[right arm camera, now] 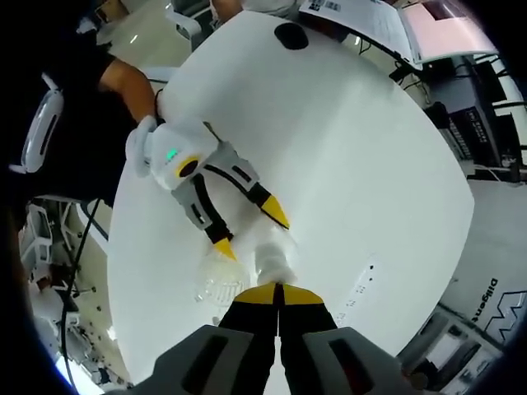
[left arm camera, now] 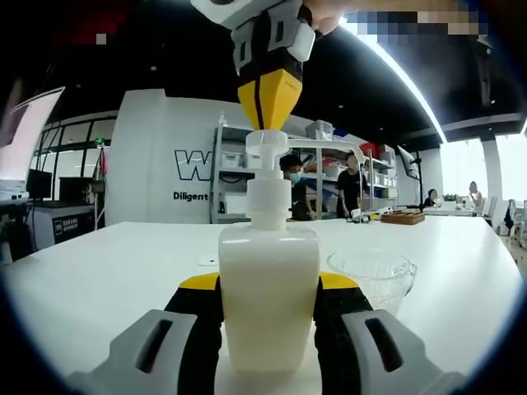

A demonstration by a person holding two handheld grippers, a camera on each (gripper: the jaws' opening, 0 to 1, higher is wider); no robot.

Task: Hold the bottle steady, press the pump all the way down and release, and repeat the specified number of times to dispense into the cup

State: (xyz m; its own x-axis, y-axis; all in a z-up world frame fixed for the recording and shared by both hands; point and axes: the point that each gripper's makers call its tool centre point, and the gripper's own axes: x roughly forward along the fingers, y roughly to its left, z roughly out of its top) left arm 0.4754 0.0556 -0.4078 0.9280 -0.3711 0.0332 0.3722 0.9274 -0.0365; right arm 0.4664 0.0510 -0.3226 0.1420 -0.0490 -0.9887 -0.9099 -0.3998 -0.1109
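A clear bottle (left arm camera: pixel 269 288) of white liquid stands upright on the white table (left arm camera: pixel 107 263). My left gripper (left arm camera: pixel 269 281) is shut on its body, one yellow-tipped jaw on each side. My right gripper (left arm camera: pixel 269 103) comes down from above, shut, with its yellow tips resting on the white pump head (left arm camera: pixel 265 144). The spout points right, above a clear glass cup (left arm camera: pixel 375 276) beside the bottle. In the right gripper view, looking down, the right gripper (right arm camera: pixel 277 292) sits over the bottle (right arm camera: pixel 276 262), the left gripper (right arm camera: pixel 251 232) clasps it, and the cup (right arm camera: pixel 216 284) lies to the left.
A person's arm (right arm camera: pixel 123 82) holds the left gripper. A black round object (right arm camera: pixel 290 34) lies at the far end of the table (right arm camera: pixel 354 164). A wooden tray (left arm camera: pixel 402 217), shelves and several people stand behind the table. A chair (right arm camera: pixel 41 123) is beside it.
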